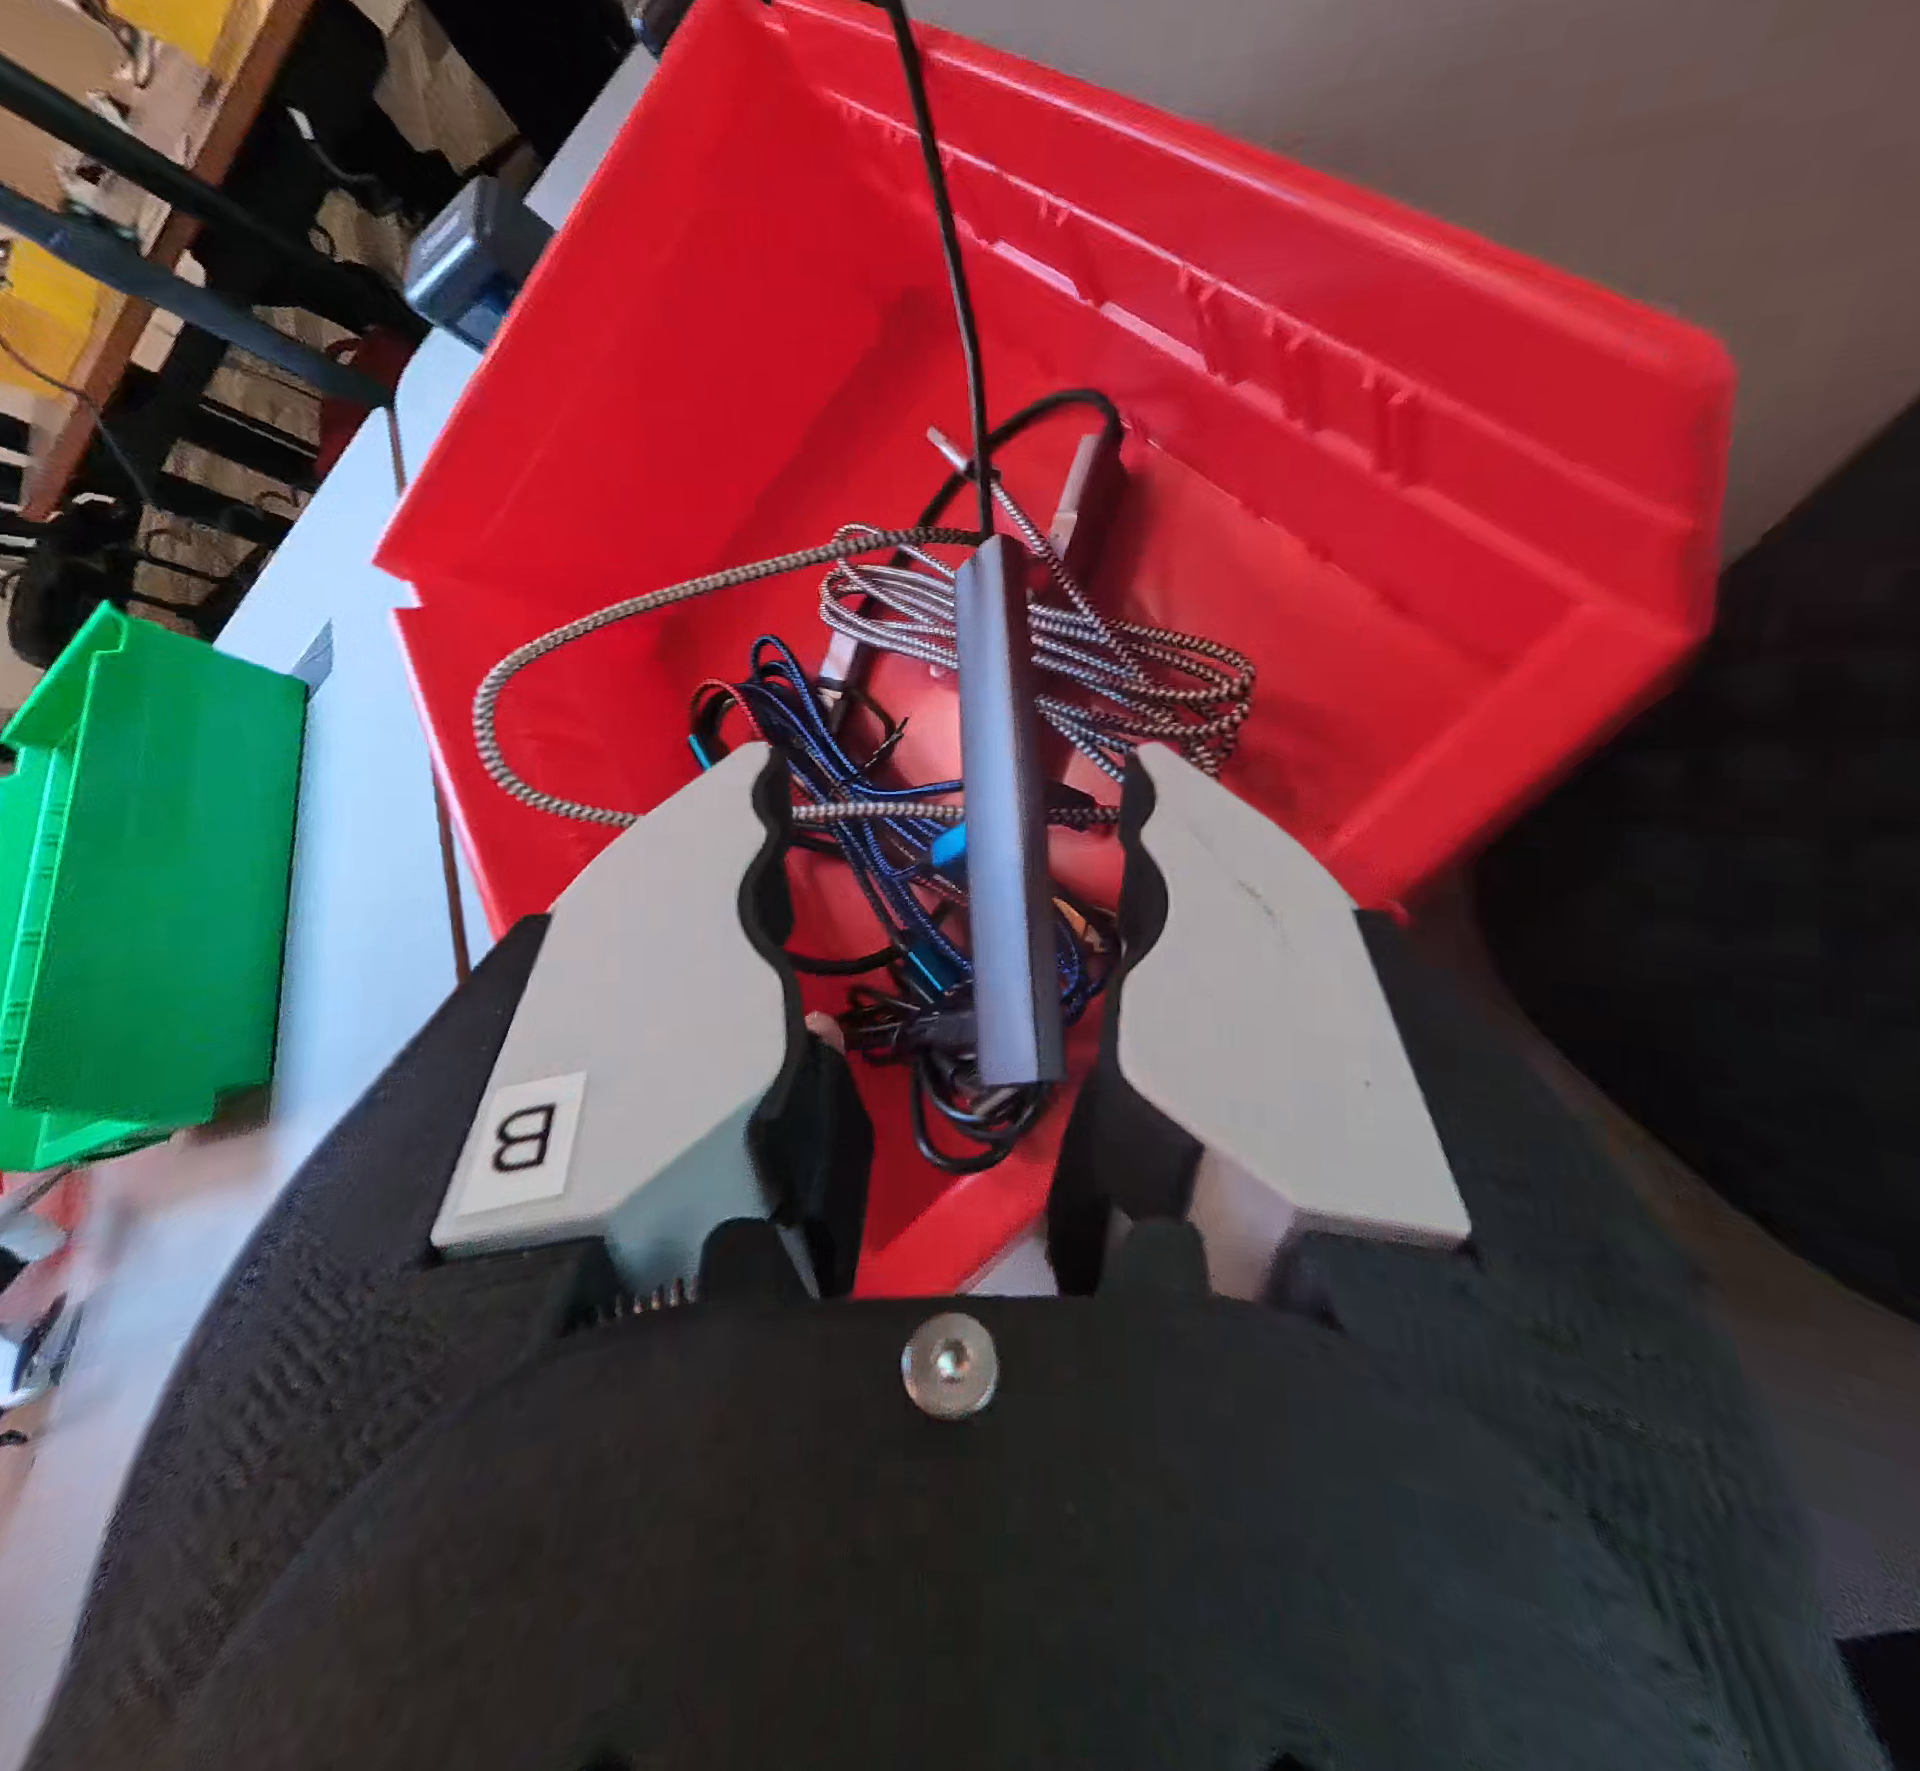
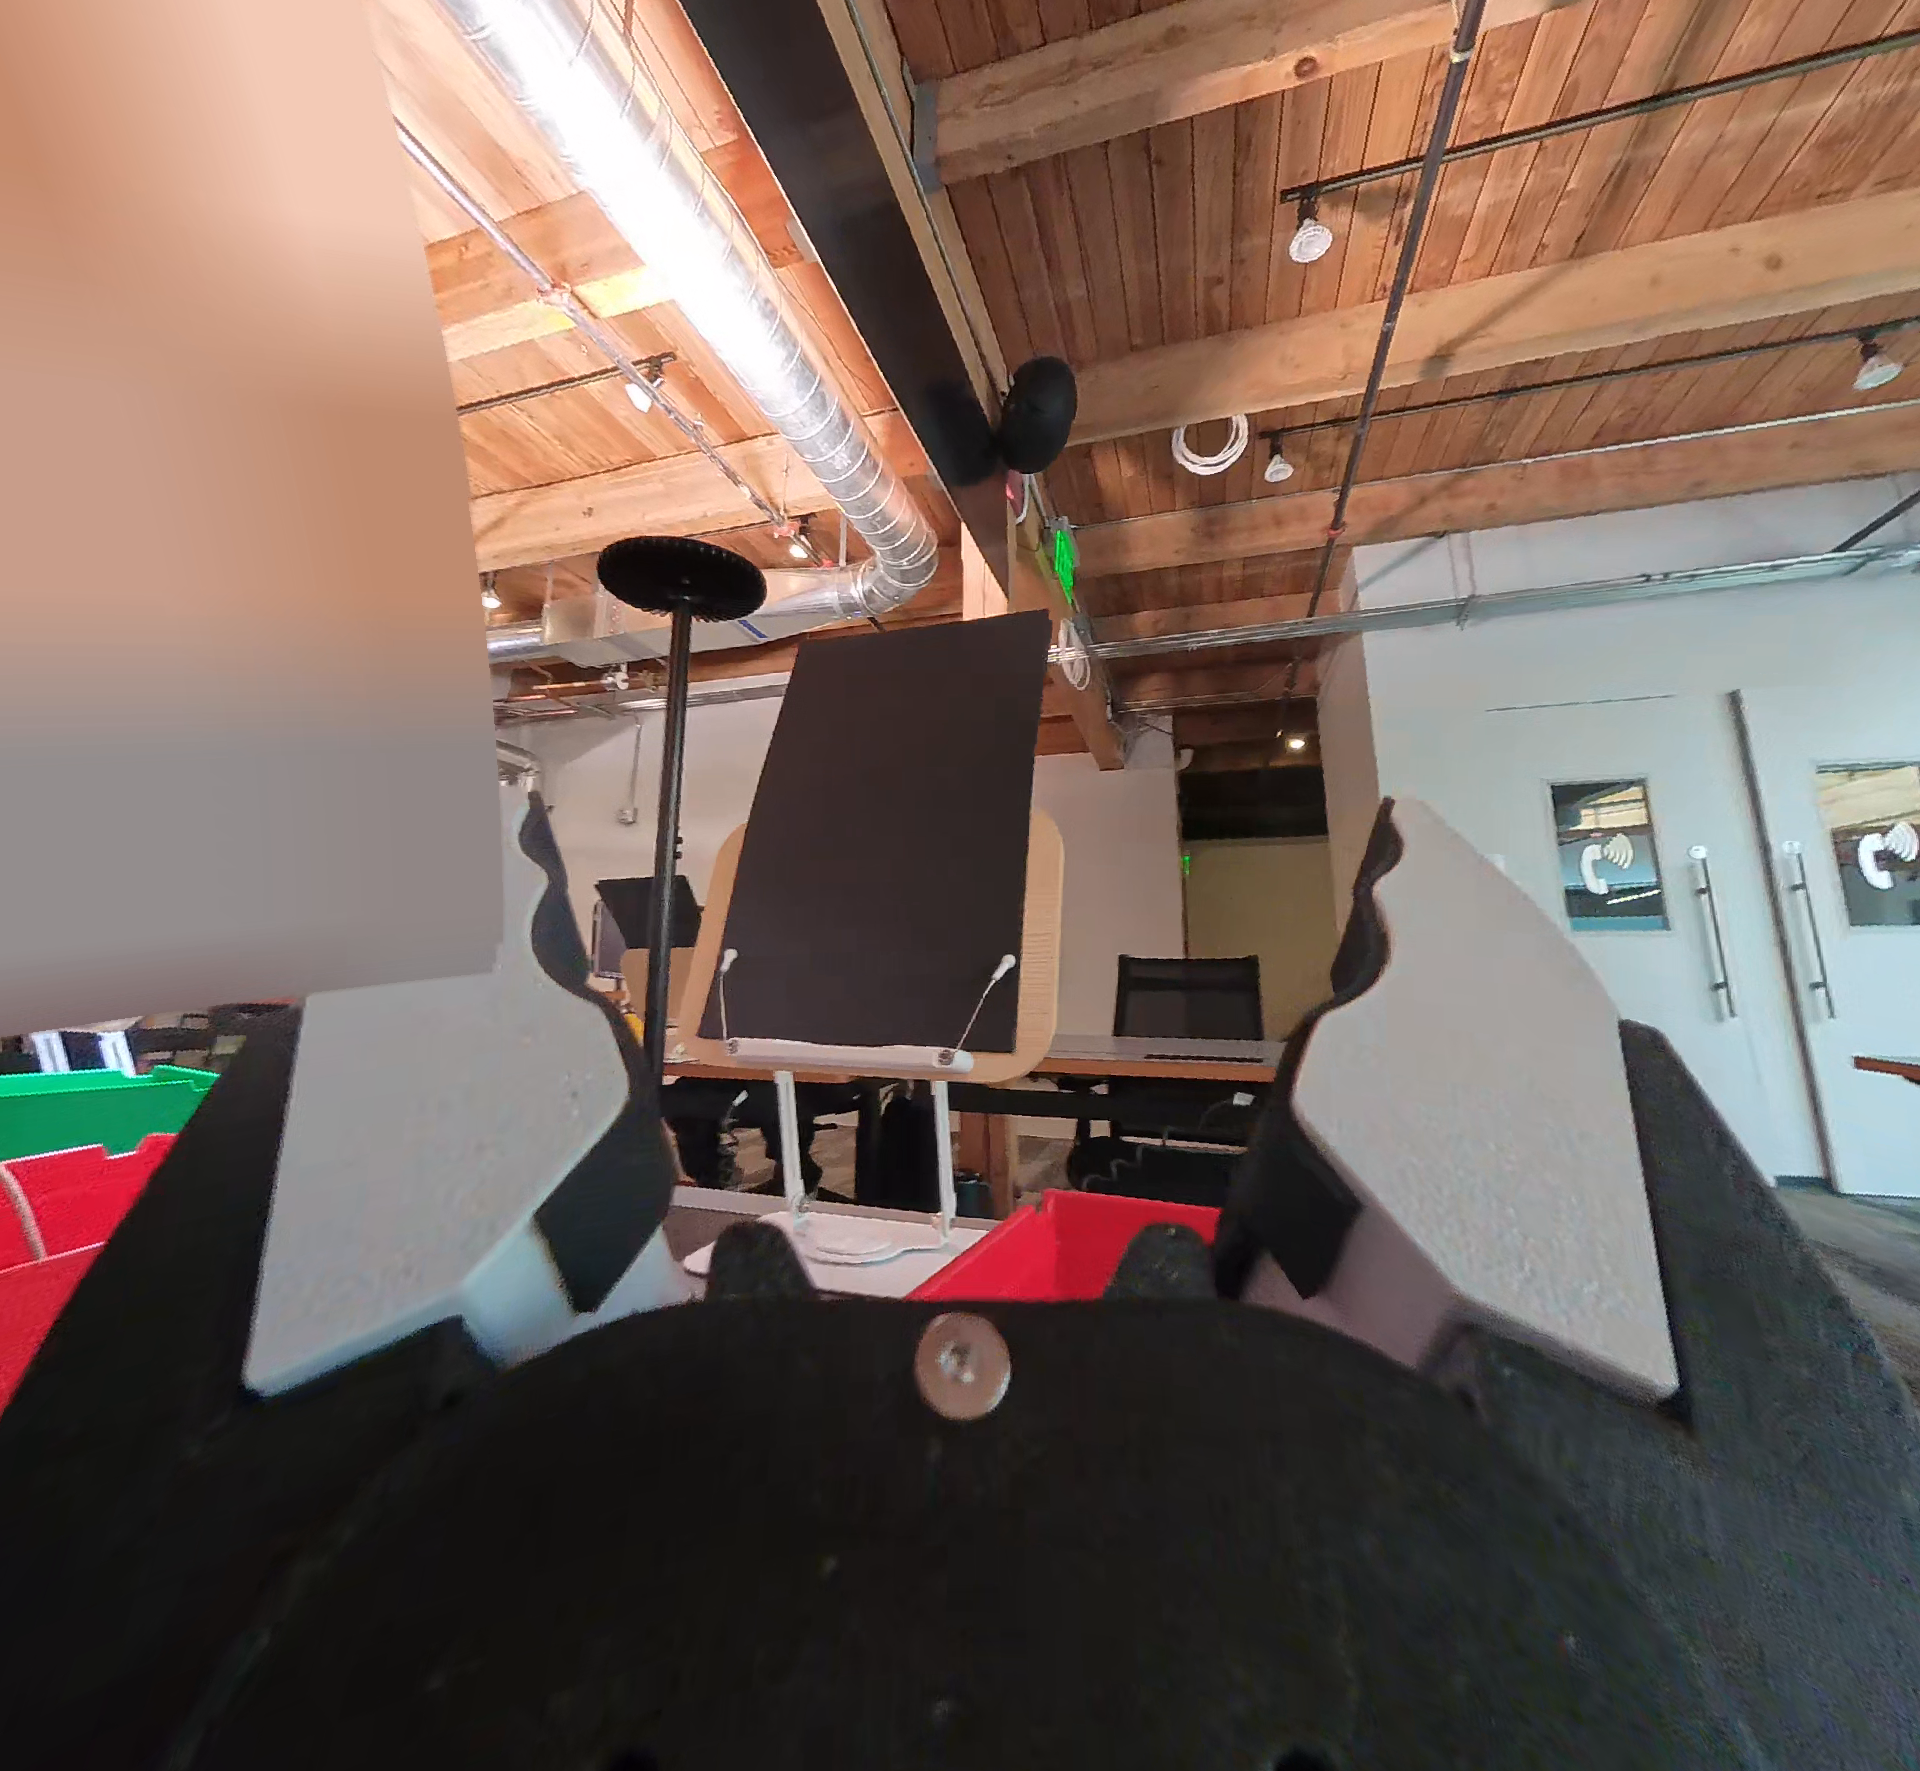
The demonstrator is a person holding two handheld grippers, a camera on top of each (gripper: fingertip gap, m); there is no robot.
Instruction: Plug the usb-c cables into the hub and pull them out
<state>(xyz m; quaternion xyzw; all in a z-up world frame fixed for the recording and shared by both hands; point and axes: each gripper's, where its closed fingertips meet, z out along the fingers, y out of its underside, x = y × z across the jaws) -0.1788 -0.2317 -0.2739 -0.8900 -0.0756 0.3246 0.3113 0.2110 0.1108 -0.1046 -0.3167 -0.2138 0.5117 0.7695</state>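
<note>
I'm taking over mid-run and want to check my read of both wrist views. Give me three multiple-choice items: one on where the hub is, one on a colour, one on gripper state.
1. Where is the grey hub?
A. Inside the green bin
B. Over the cable tangle in the red bin, in line with the gap of the left gripper
C. On the book stand

2. What colour is the bin left of the red bin in the left wrist view?
A. Green
B. Yellow
C. Blue

3. How does the right gripper stand?
A. Shut on a cable
B. Shut on the hub
C. Open, holding nothing

Answers:
1 B: the hub hangs from its black lead over the braided cables, between the fingers of the left gripper, which are apart.
2 A: the green bin sits there.
3 C: only the room shows between its spread fingers.
</note>
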